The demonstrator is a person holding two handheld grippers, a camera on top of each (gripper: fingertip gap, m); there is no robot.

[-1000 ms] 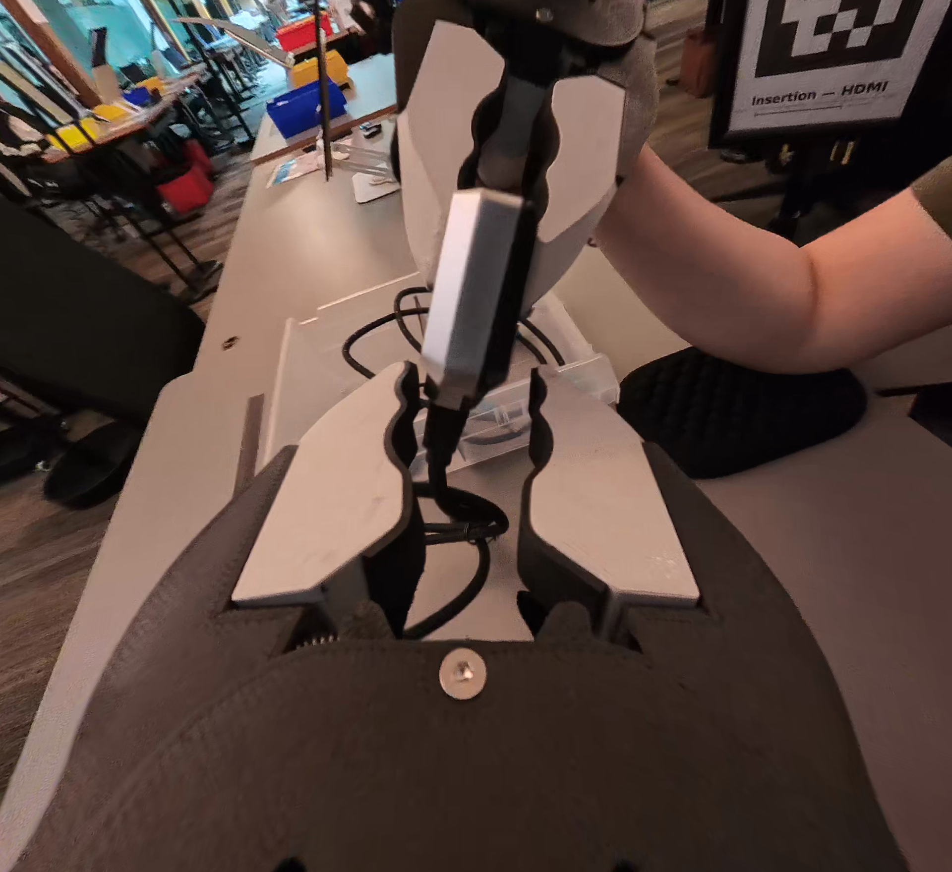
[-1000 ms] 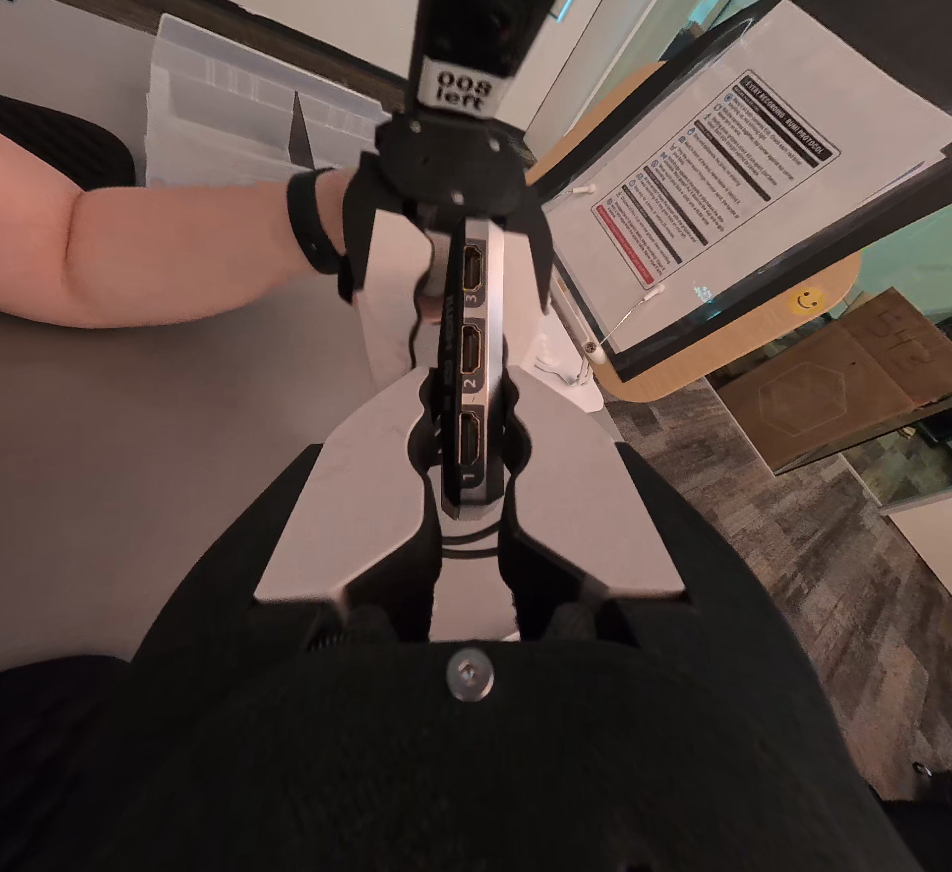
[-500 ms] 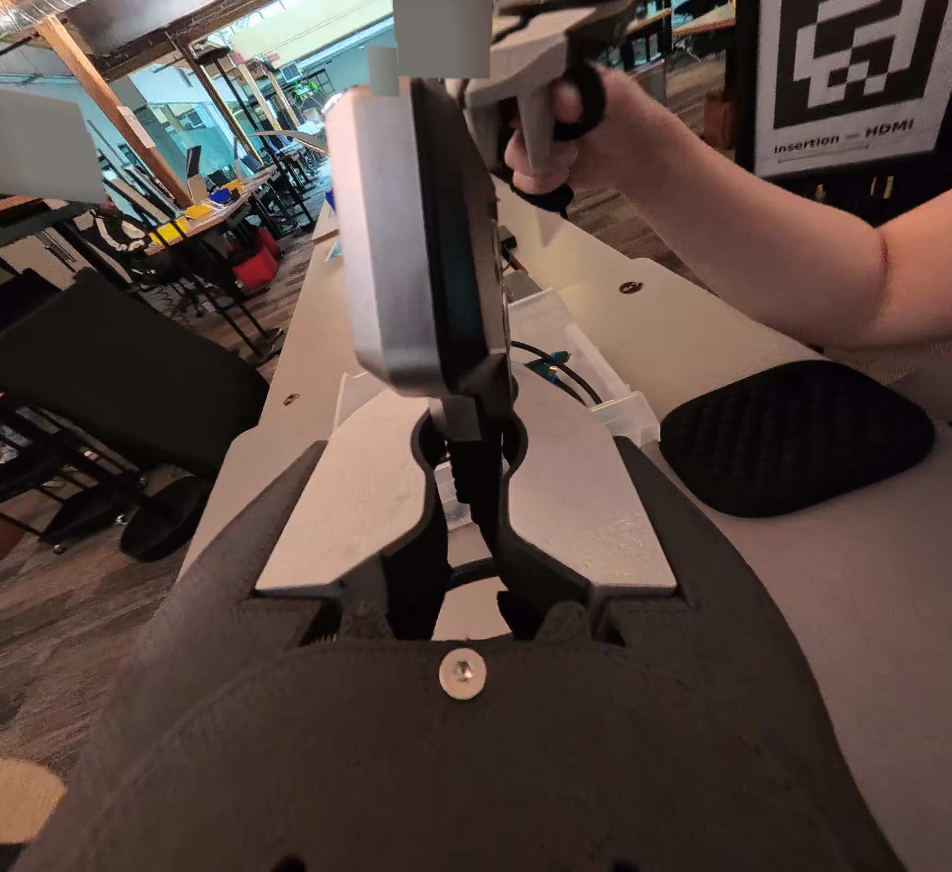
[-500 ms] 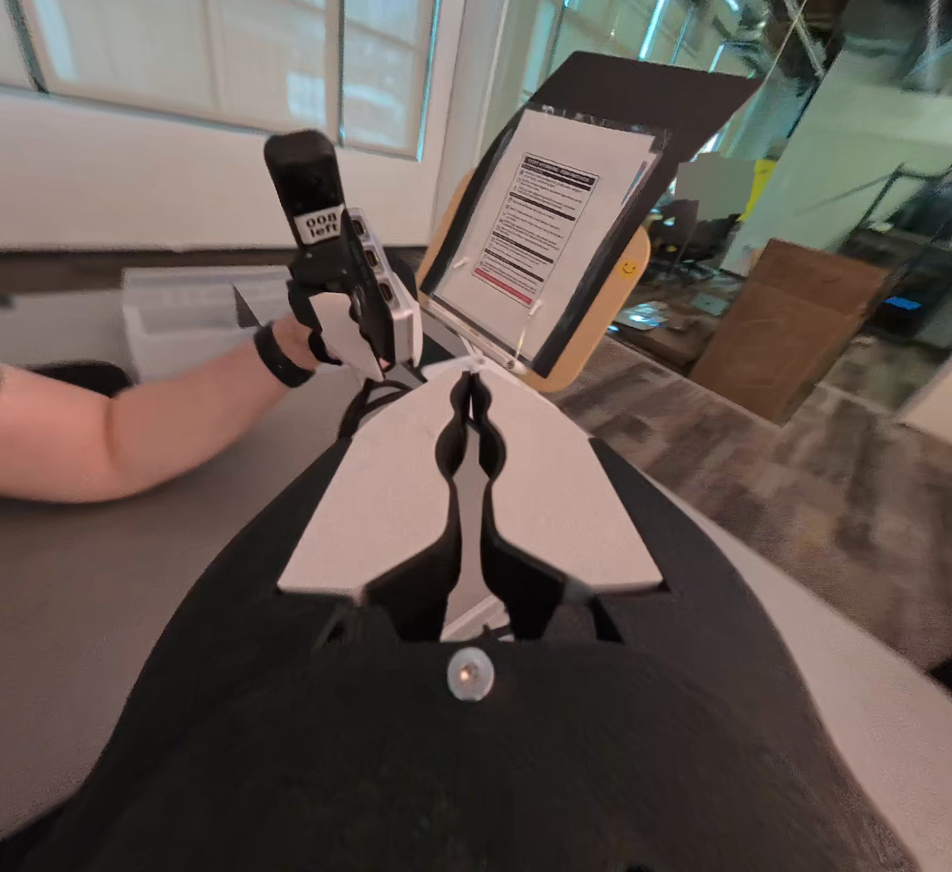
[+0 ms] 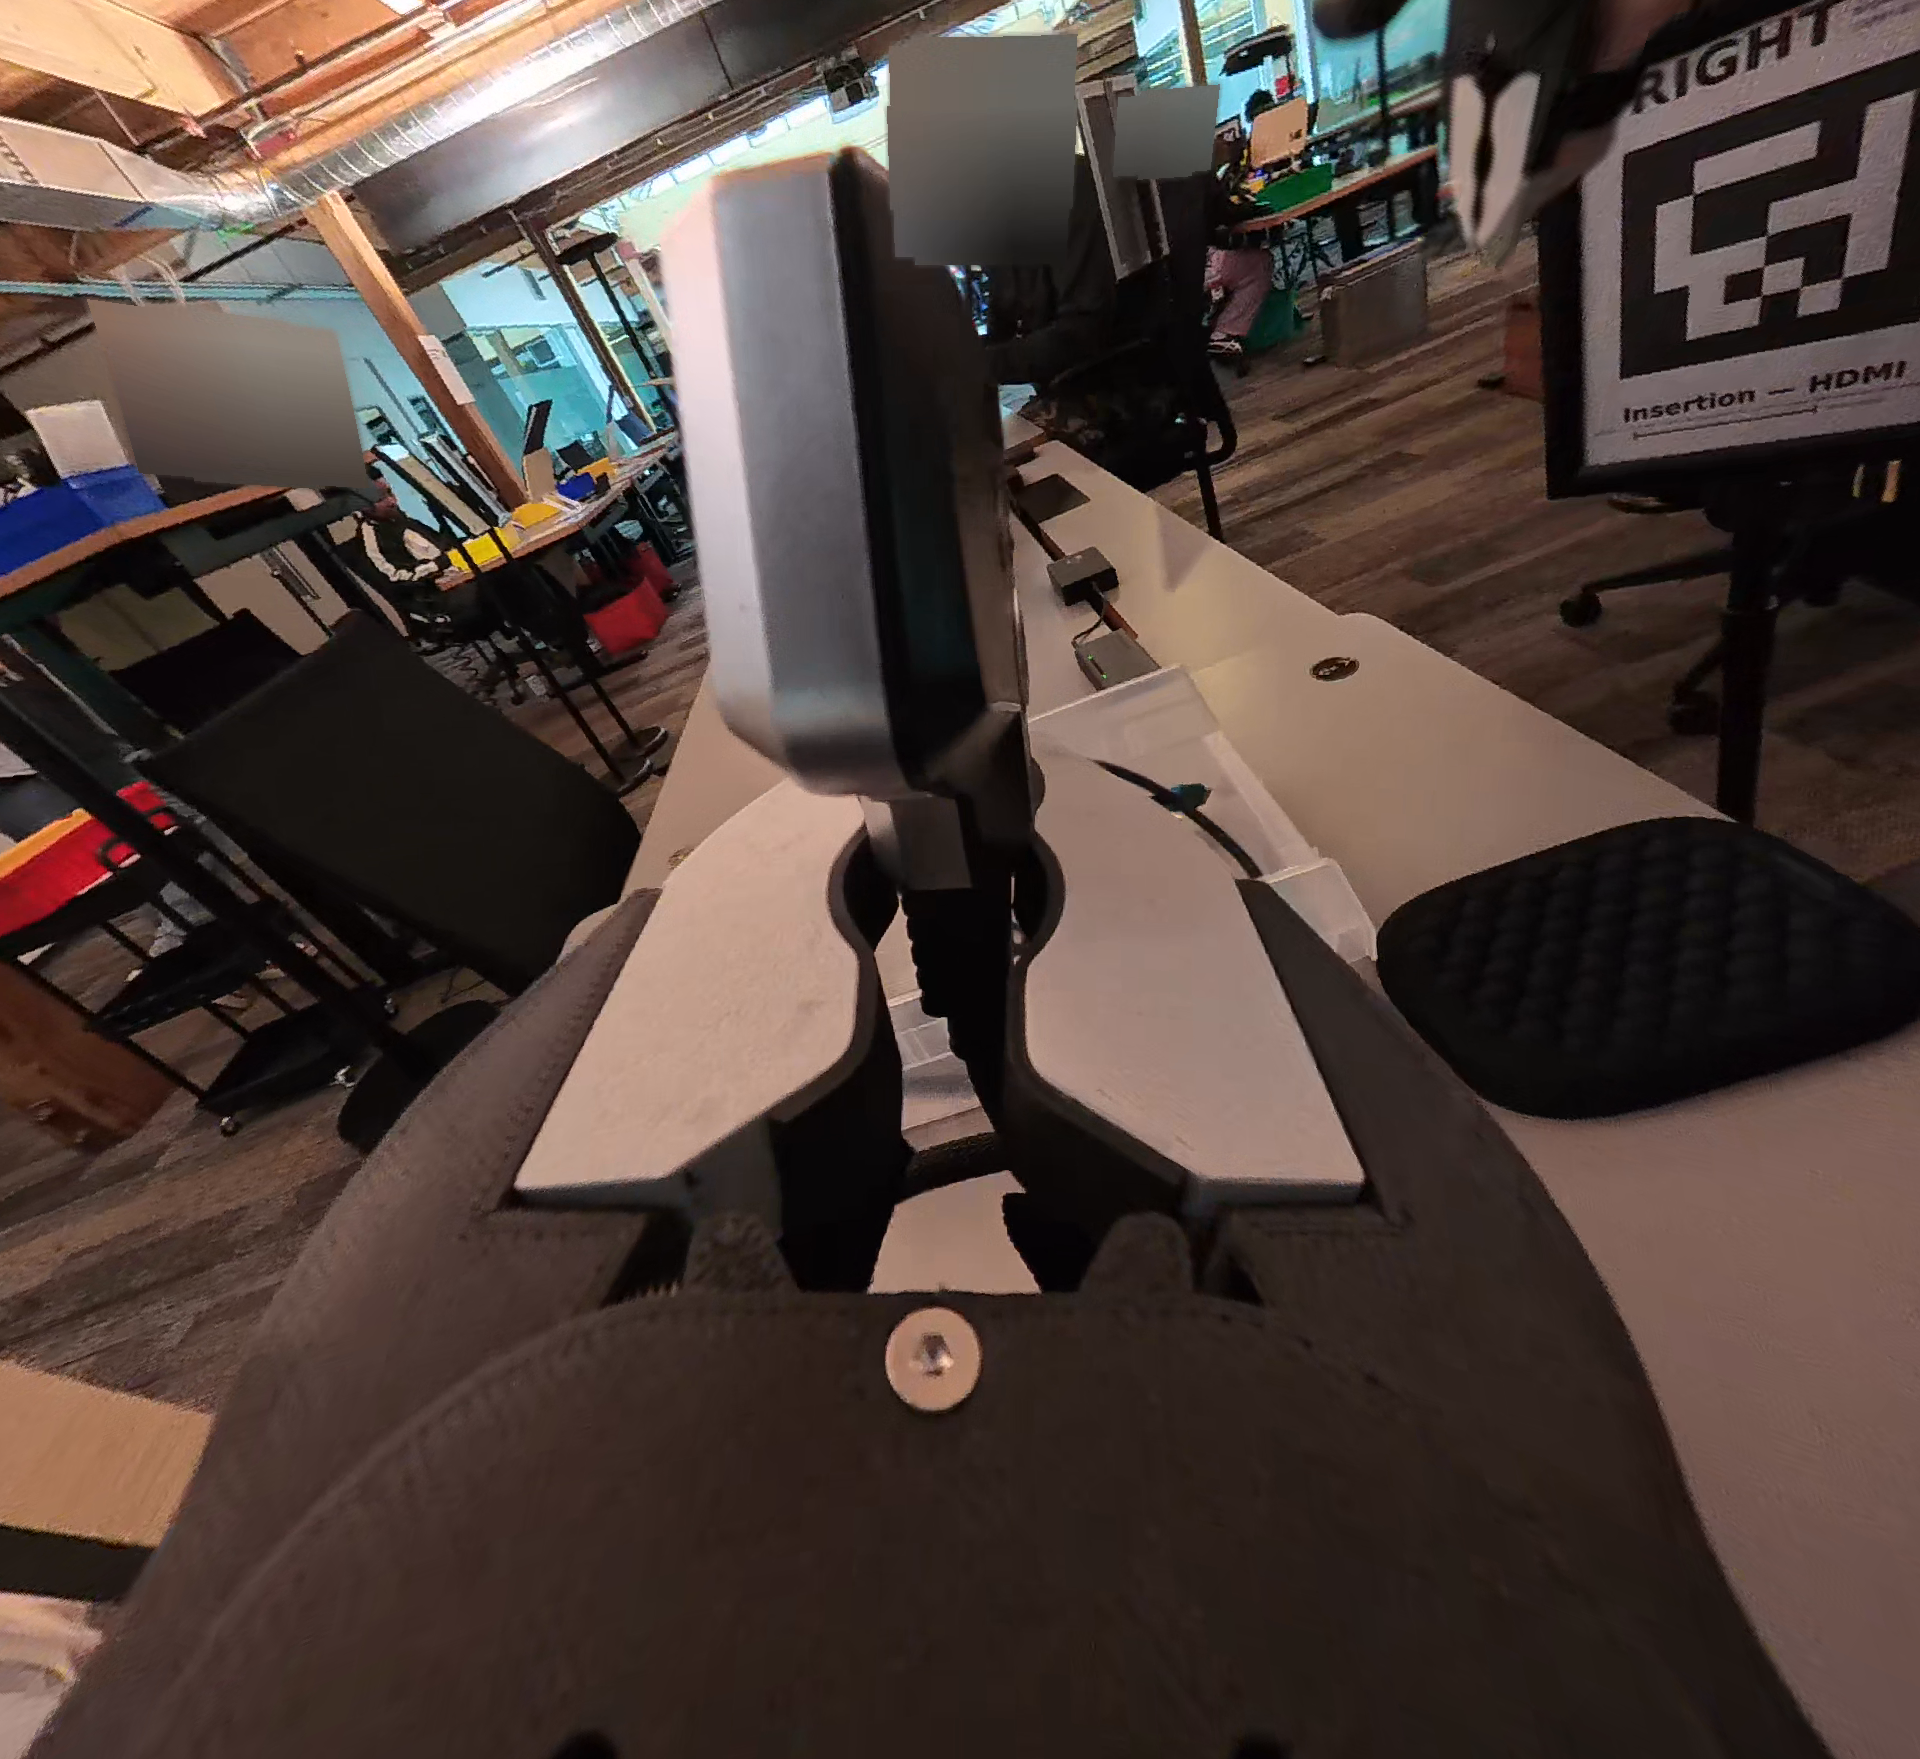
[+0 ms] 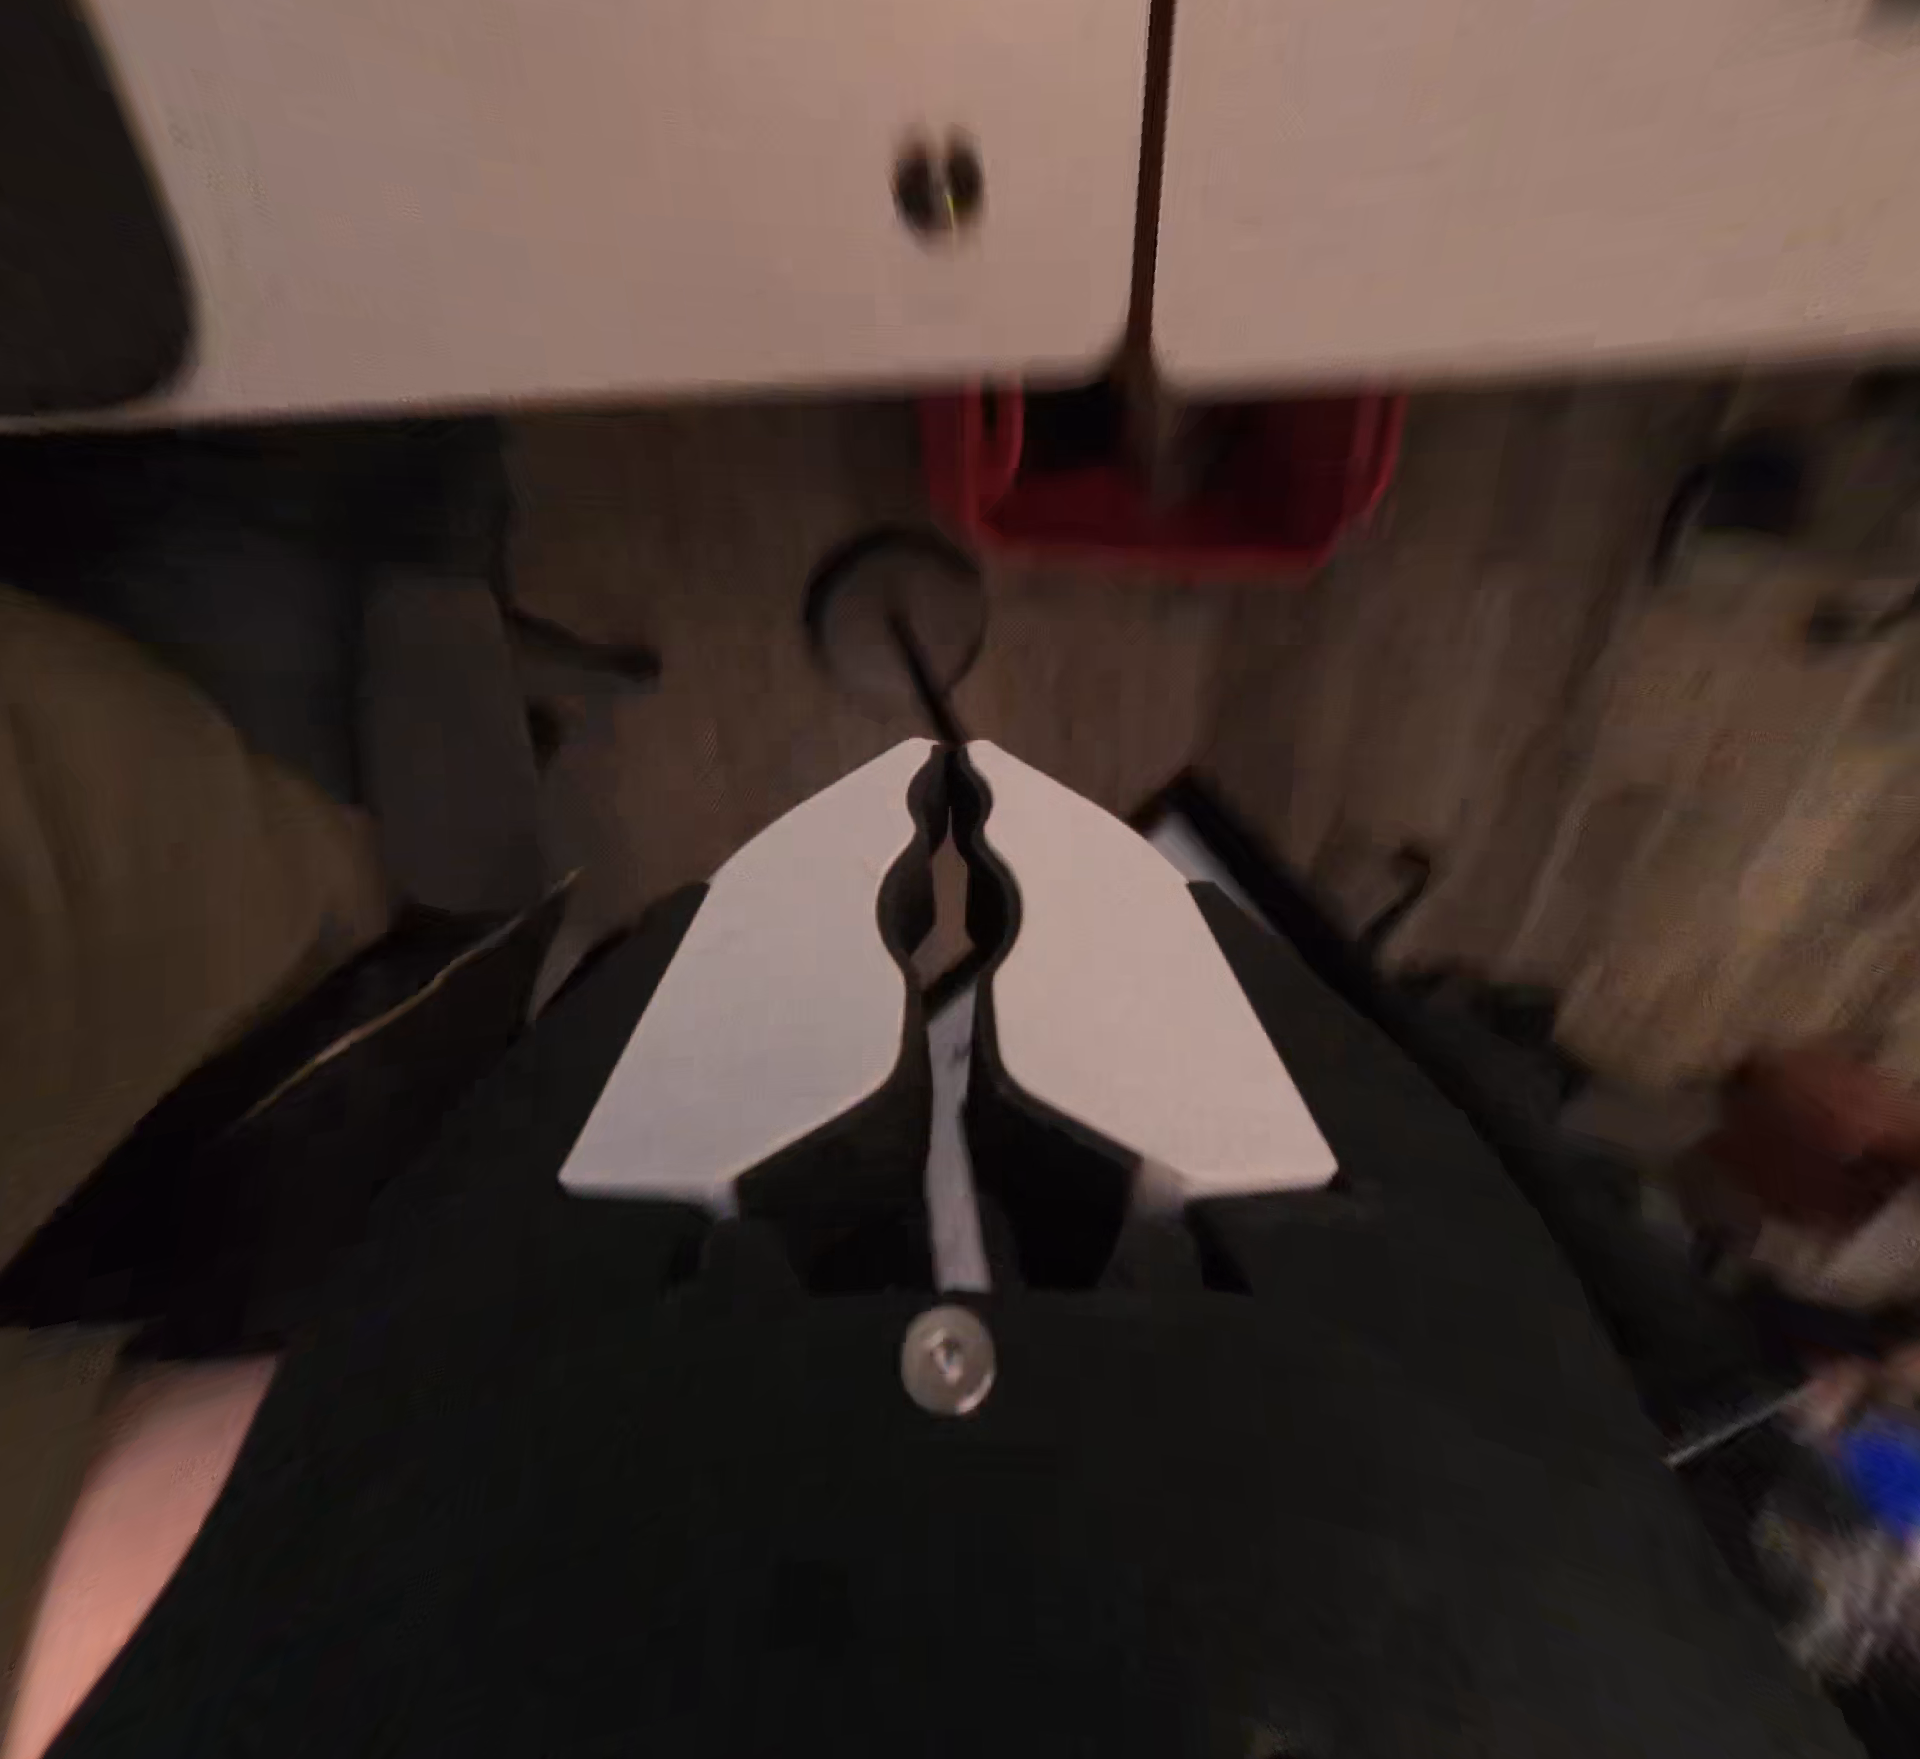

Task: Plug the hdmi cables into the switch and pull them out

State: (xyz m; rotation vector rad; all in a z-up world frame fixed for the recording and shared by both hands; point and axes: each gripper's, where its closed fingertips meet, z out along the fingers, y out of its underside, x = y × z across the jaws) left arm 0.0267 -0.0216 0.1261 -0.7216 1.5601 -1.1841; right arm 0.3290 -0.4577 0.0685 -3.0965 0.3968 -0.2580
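Note:
My left gripper (image 5: 940, 836) is shut on the black plug (image 5: 935, 852) of an HDMI cable (image 5: 956, 971). The plug sits in the bottom end of the silver switch (image 5: 810, 462), which stands upright above my fingers, off the table. A second black cable (image 5: 1195, 816) lies in the clear plastic box (image 5: 1143, 712) behind. My right gripper (image 6: 948, 753) is shut with nothing in it and points down past the table edge at the floor; its view is blurred. It also shows raised at the top right of the left wrist view (image 5: 1496, 140), apart from the switch.
A black textured pad (image 5: 1652, 961) lies on the white table (image 5: 1714, 1294) to the right. A sign with a black-and-white marker (image 5: 1756, 255) stands behind it. Small black boxes (image 5: 1081, 571) sit farther along the table. A red bin (image 6: 1164, 504) is under the table.
My right gripper let go of the switch, shut and swung away, up and to the right. My left gripper closed on the plug and holds the switch up alone.

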